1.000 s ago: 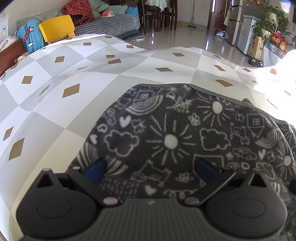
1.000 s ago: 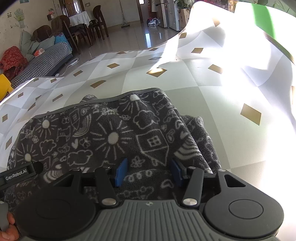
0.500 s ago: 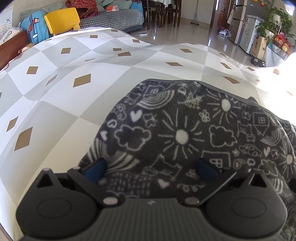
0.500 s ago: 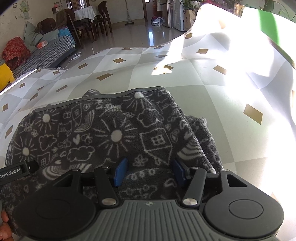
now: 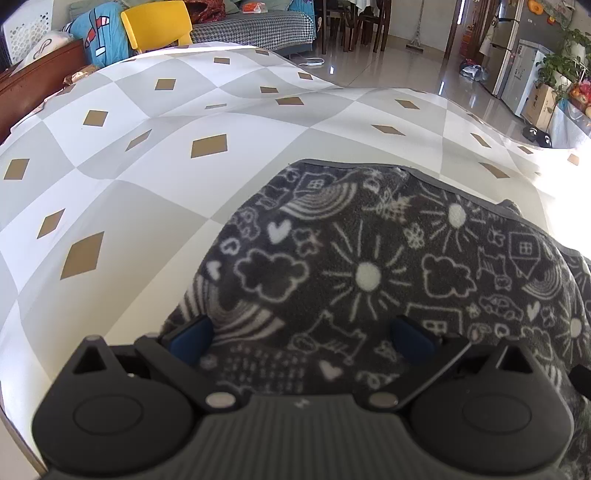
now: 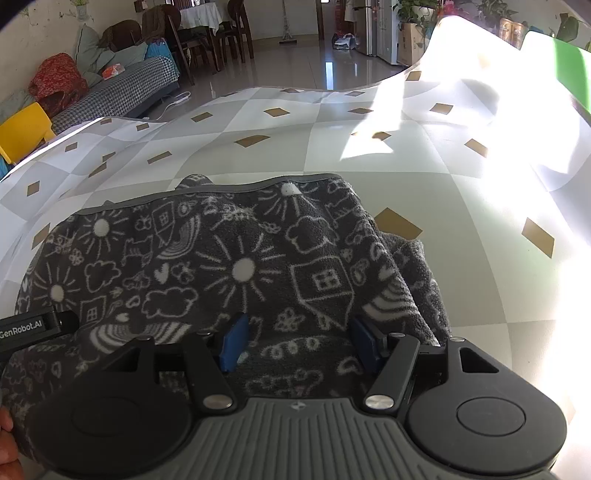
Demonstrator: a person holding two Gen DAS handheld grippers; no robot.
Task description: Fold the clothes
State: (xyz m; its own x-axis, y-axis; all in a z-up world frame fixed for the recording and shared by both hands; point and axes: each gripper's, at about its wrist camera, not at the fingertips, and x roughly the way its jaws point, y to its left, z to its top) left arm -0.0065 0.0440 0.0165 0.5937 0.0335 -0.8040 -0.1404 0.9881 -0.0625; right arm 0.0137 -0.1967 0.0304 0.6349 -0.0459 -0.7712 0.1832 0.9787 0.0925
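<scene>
A dark grey fleece garment (image 5: 369,273) with white doodles of suns, clouds and houses lies folded on the checked table cover (image 5: 147,177). It also shows in the right wrist view (image 6: 240,269). My left gripper (image 5: 301,338) is open, its blue pads (image 5: 188,338) wide apart over the garment's near left part. My right gripper (image 6: 301,345) is open too, its blue pads (image 6: 232,347) over the garment's near right part. The other gripper's body (image 6: 26,330) shows at the left edge of the right wrist view.
The table cover is white and grey with brown diamonds (image 6: 399,223); its right side is in glaring sun (image 6: 517,155). Beyond the table are a yellow chair (image 5: 157,24), a sofa (image 6: 122,92) and dining chairs (image 6: 207,40).
Both grippers have drawn back a little toward me over the garment. The garment lies still. Both jaws stay open.
</scene>
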